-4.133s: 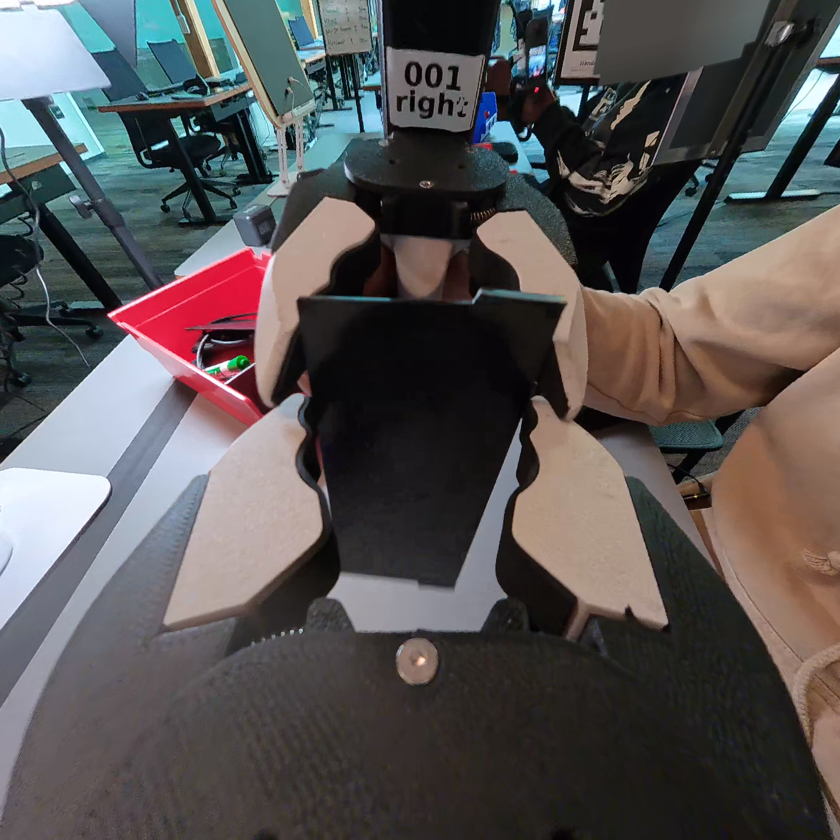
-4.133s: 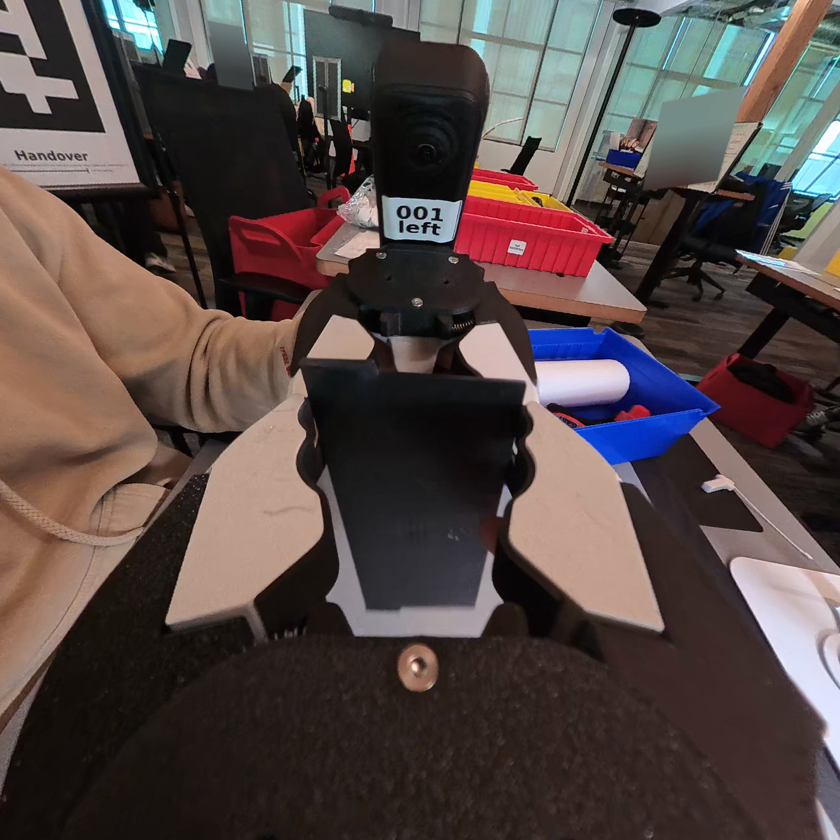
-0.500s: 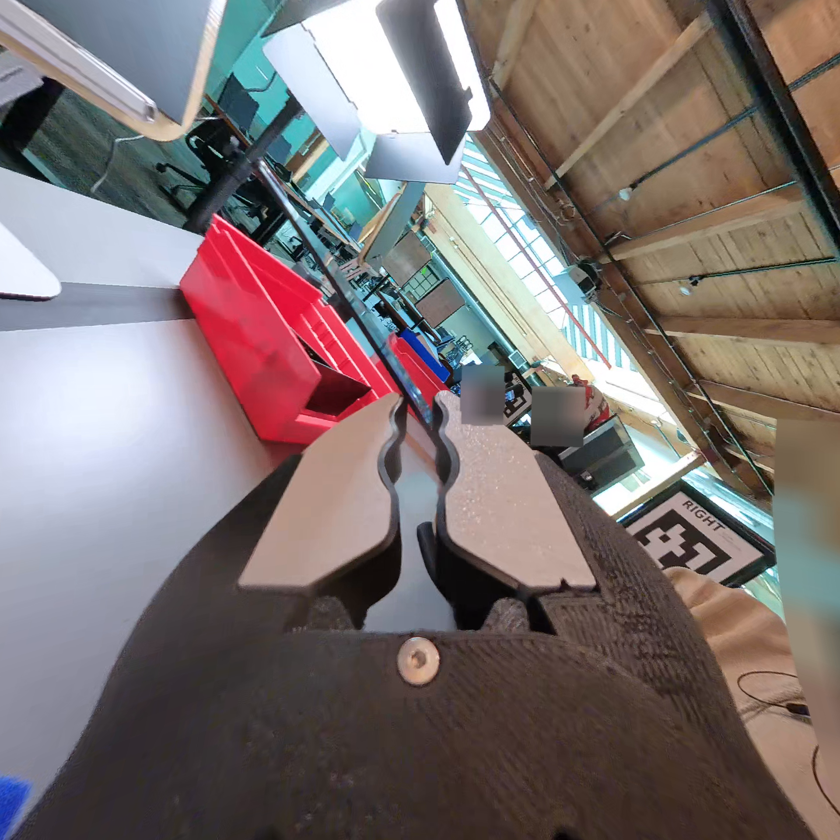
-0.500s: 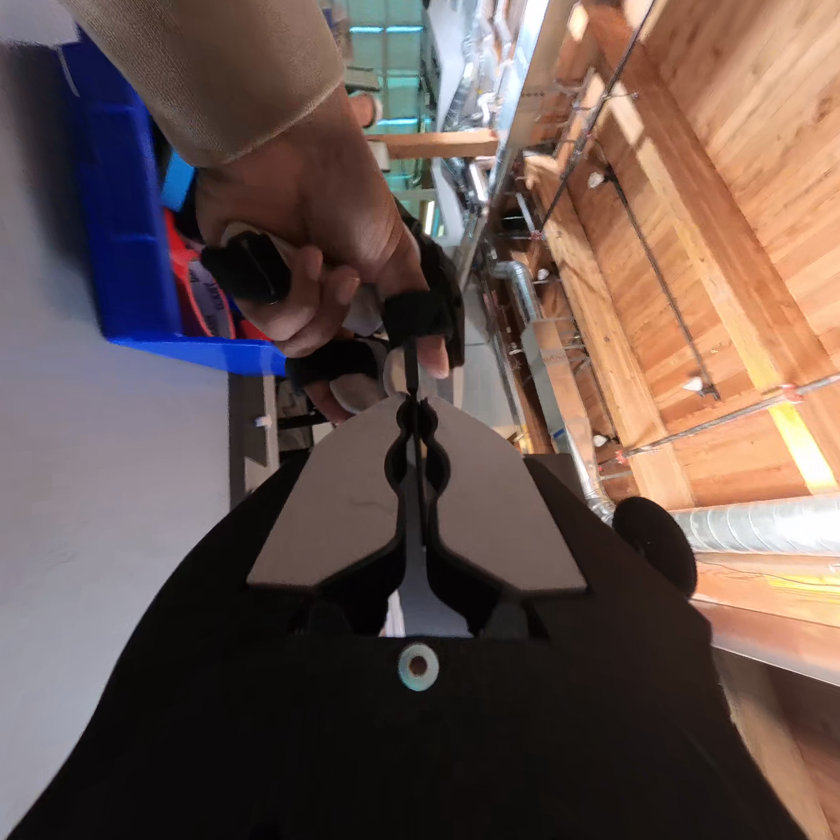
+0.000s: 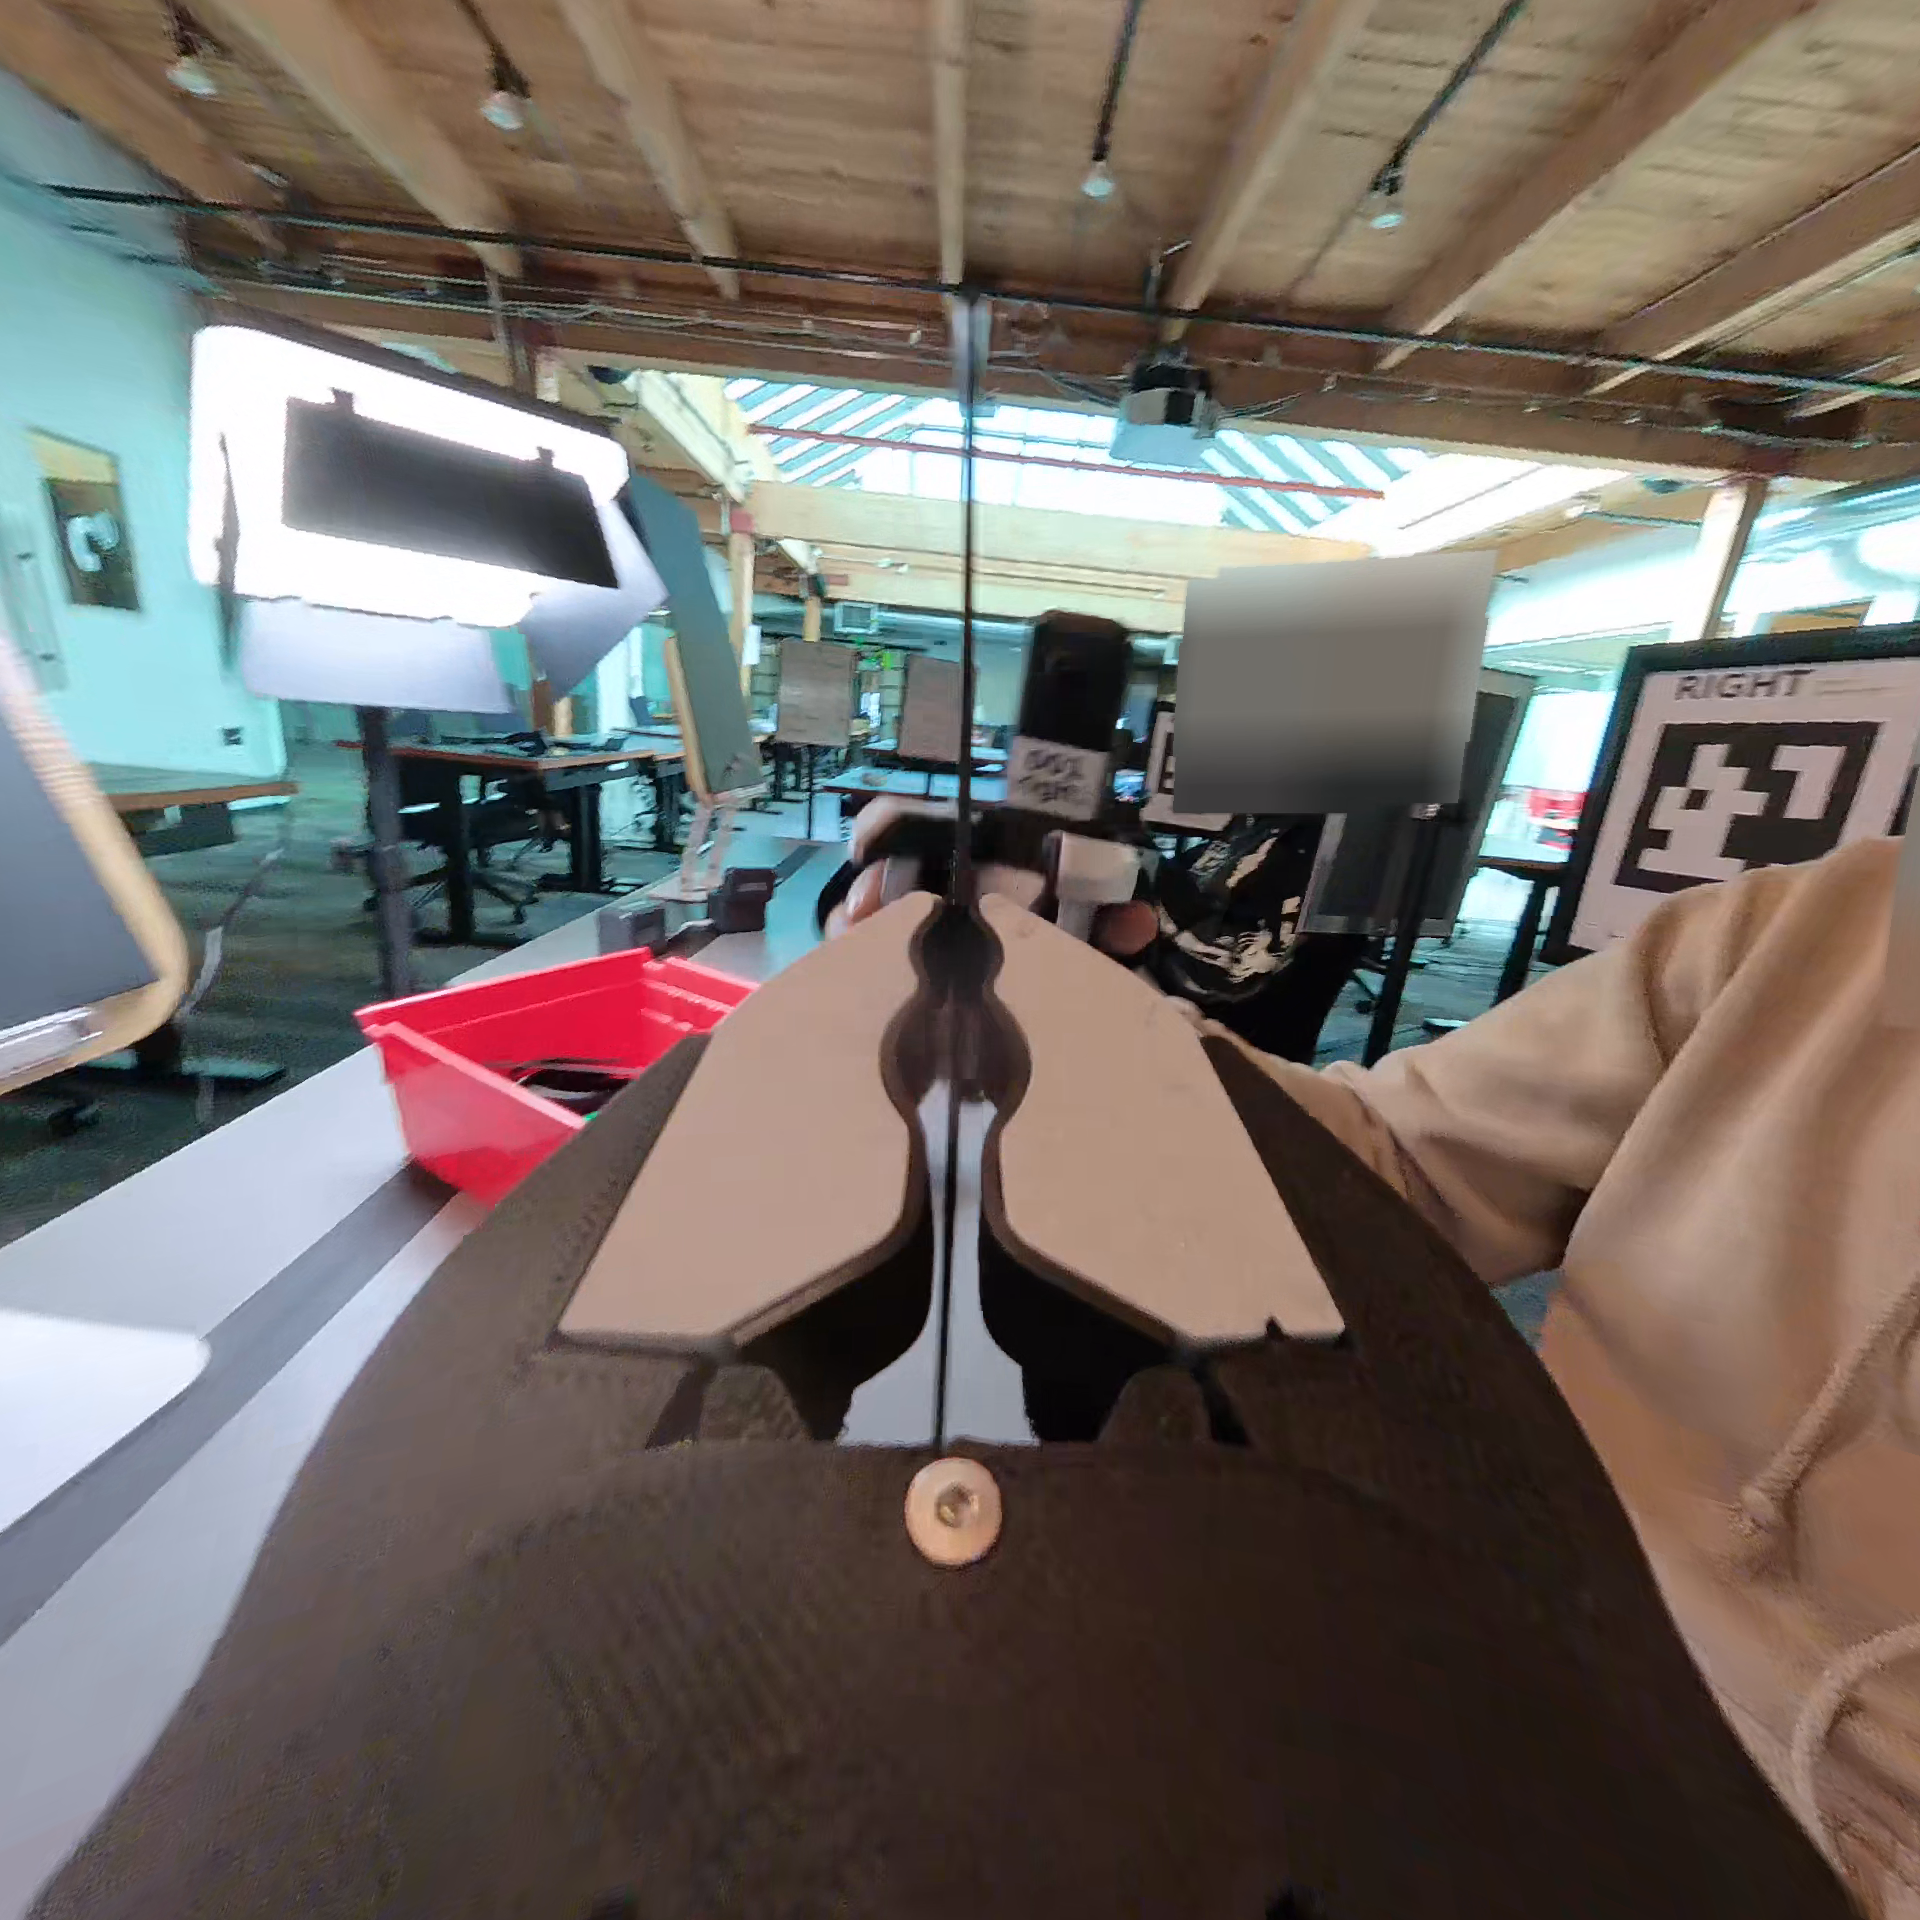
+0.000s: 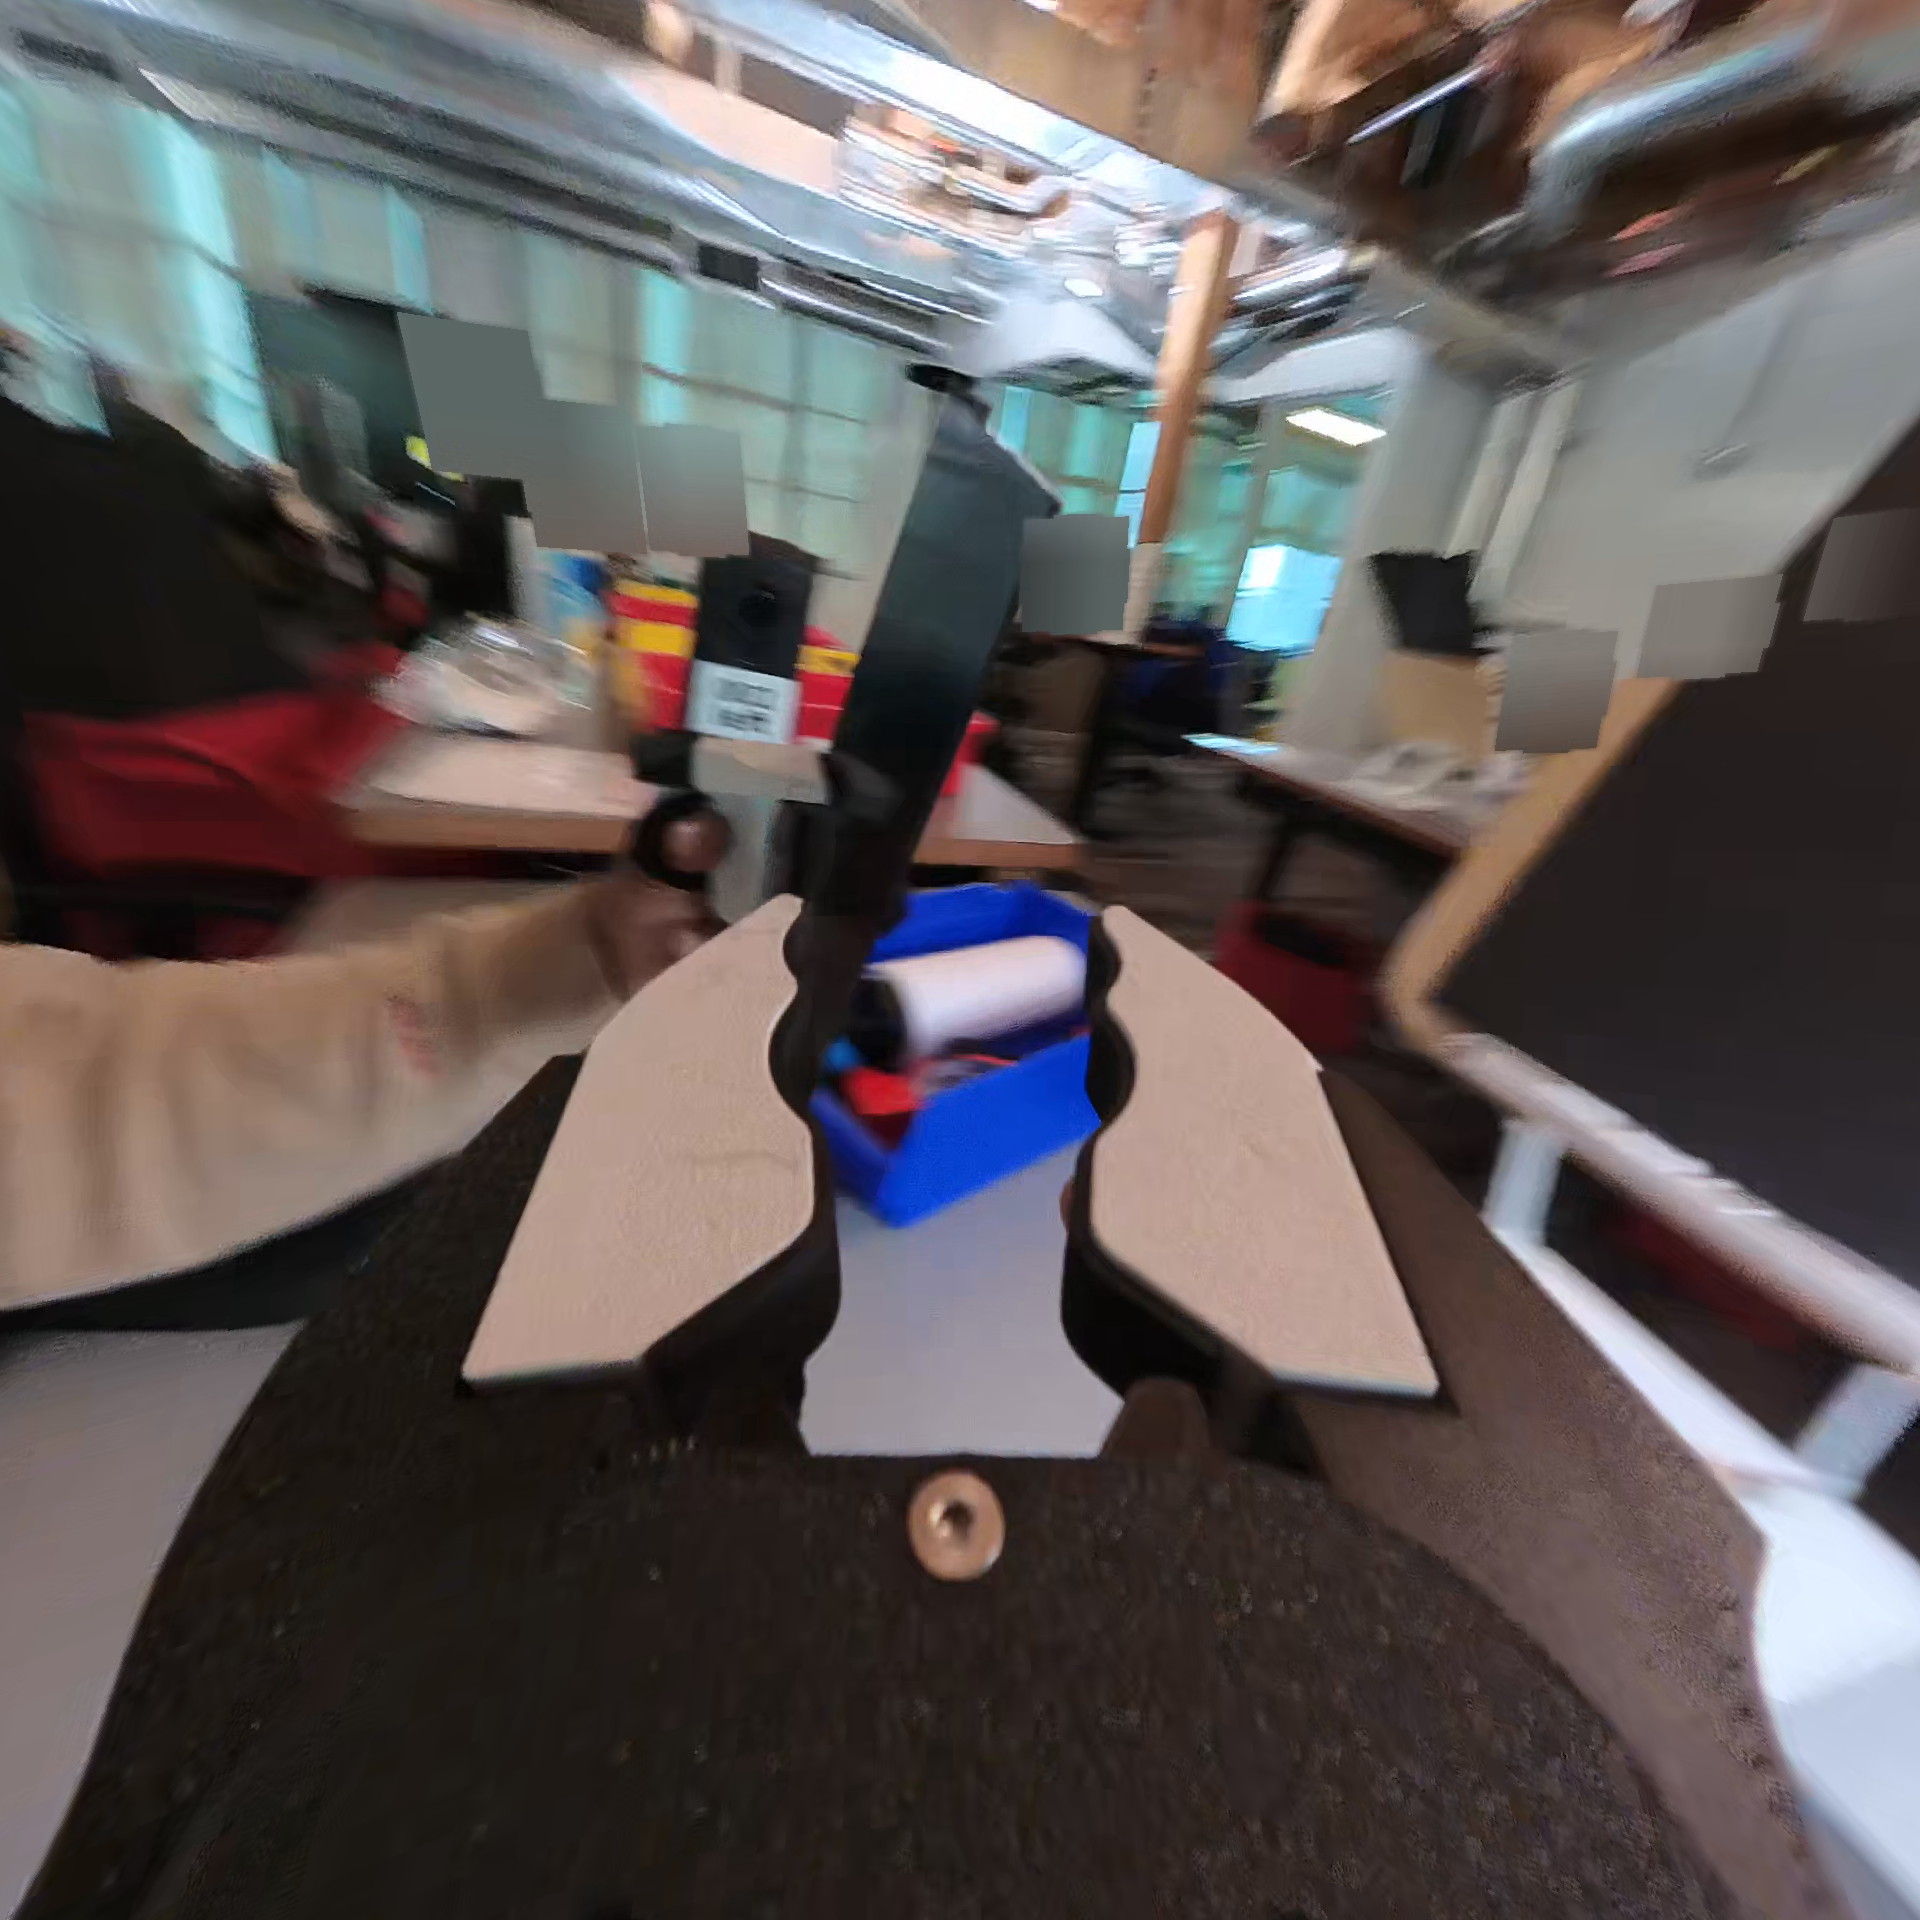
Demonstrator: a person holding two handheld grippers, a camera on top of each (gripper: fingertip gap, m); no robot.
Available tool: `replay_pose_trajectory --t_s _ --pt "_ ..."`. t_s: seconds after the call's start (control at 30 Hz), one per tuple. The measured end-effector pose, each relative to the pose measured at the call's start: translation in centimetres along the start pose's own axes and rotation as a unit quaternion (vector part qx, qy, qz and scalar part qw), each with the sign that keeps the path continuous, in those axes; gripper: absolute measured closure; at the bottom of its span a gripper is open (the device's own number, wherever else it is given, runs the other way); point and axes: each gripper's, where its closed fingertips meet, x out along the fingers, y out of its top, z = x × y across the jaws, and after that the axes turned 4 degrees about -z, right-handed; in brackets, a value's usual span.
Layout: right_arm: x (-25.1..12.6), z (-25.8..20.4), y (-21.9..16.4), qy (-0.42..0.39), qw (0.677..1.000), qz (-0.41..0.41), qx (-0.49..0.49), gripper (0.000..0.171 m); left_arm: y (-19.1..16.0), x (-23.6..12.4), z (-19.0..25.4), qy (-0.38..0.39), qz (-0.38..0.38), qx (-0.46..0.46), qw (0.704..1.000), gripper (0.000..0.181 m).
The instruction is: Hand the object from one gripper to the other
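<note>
a long grey table (image 5: 208, 1226) runs through an open office with a wooden beam ceiling (image 5: 831, 125). a red bin (image 5: 499, 1049) sits on the table in the left wrist view; a blue bin (image 6: 977, 1132) holding a white roll (image 6: 987, 987) sits on it in the right wrist view. a bright lamp panel (image 5: 416, 499) stands at the left.

the right wrist view is smeared by motion, so the far desks are hard to make out. the black sheet (image 5: 964, 644) shows only edge-on in the left wrist view, as a thin dark line rising to the ceiling.

the left gripper (image 5: 961, 914) is clamped on the sheet and holds it upright. the right gripper (image 6: 945, 925) is spread apart, with the sheet's lower end near its left finger; whether they touch is unclear. a beige sleeve (image 5: 1558, 1091) reaches toward the far gripper.
</note>
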Motion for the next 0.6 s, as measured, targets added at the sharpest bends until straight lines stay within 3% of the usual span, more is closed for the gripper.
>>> replay_pose_trajectory --t_s 0.07,0.13,0.17,0.3,0.37,0.47,0.6 --pt "0.9 -2.4 -0.9 0.098 0.993 -0.003 0.061 0.128 -0.7 1.7 1.1 -0.027 0.001 0.001 1.0 0.179" --pt "1.9 -2.9 -2.0 0.096 0.994 -0.019 0.043 0.164 -1.7 2.5 1.2 -0.024 -0.022 0.005 0.999 0.178" --pt "1.9 -2.9 -2.3 0.095 0.995 -0.019 0.025 0.169 -1.9 2.5 1.0 -0.017 -0.032 0.01 0.999 0.177" --pt "0.1 -1.4 -4.7 0.067 0.987 -0.135 -0.055 0.17 -1.5 0.9 -0.6 0.082 -0.093 0.072 0.99 0.156" --pt "-1.3 1.3 -7.1 -0.015 0.957 -0.247 -0.153 0.17 -1.2 0.3 -0.5 0.122 -0.135 0.13 0.975 0.148" --pt "-3.3 5.0 -10.4 -0.123 0.862 -0.399 -0.287 0.169 -2.7 0.5 -0.6 0.173 -0.235 0.223 0.93 0.142" --pt "-1.7 4.8 -12.5 -0.129 0.814 -0.437 -0.359 0.169 -6.8 1.0 -2.1 0.214 -0.364 0.324 0.847 0.142"
